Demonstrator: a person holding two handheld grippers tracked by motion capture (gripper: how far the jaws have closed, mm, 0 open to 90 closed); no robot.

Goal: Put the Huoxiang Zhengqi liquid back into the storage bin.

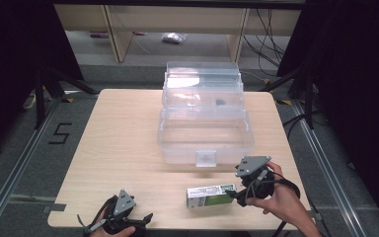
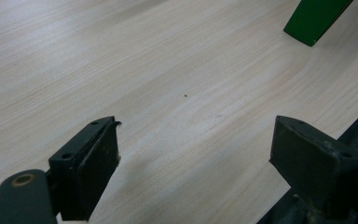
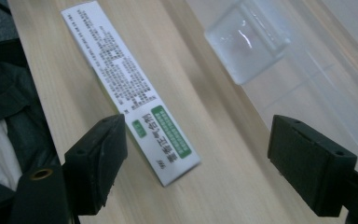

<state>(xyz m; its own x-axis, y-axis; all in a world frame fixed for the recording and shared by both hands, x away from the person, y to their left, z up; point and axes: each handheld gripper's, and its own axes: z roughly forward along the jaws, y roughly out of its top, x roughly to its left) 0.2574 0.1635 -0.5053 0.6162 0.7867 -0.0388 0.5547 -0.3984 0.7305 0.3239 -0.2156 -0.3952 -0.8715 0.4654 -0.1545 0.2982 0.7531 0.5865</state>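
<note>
A white-and-green carton [image 1: 211, 195] is seen lying flat near the front edge of the tabletop [image 1: 123, 138], towards its right corner. The right gripper [image 1: 235, 193] is held just beside the carton's right end — its jaws spread wide, nothing between them. The left gripper [image 1: 143, 220] is held at the front left edge, jaws likewise spread over bare wood. A clear plastic box [image 1: 205, 140] stands open at the middle.

table [image 1: 123, 148]: light wood | on it: clear plastic box [image 1: 205, 140], green-white carton [image 1: 210, 195]
</note>
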